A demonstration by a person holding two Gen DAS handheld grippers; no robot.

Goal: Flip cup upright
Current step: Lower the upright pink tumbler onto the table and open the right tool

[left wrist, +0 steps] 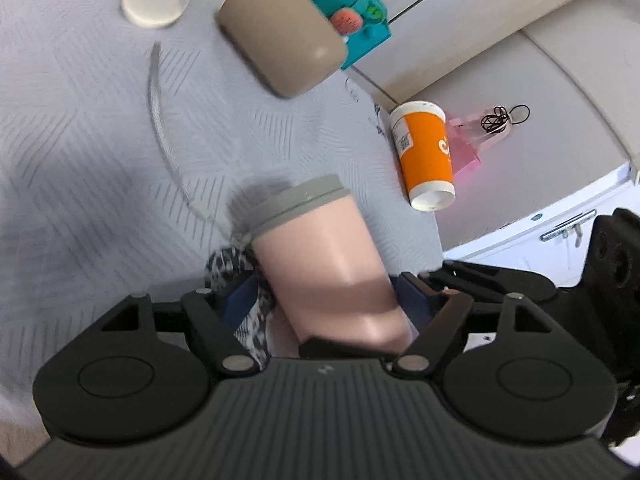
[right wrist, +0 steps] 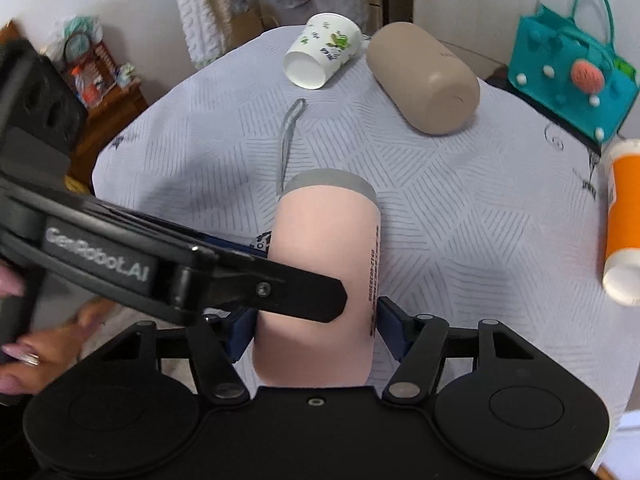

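A pink cup [left wrist: 328,264] with a grey lid end lies between both grippers, grey end pointing away, over the grey patterned tablecloth [left wrist: 80,140]. My left gripper [left wrist: 324,304] is shut on its body near the base. In the right wrist view the same pink cup [right wrist: 324,264] sits between the blue pads of my right gripper [right wrist: 316,328], which touch both its sides. The left gripper's finger [right wrist: 280,292] crosses the cup from the left there.
A tan cup [right wrist: 424,76] and a white printed cup [right wrist: 320,56] lie on their sides at the far end. An orange cup [right wrist: 624,220] lies at the right edge. A teal bag [right wrist: 572,76] stands beyond the table. A grey strap [right wrist: 288,136] lies mid-table.
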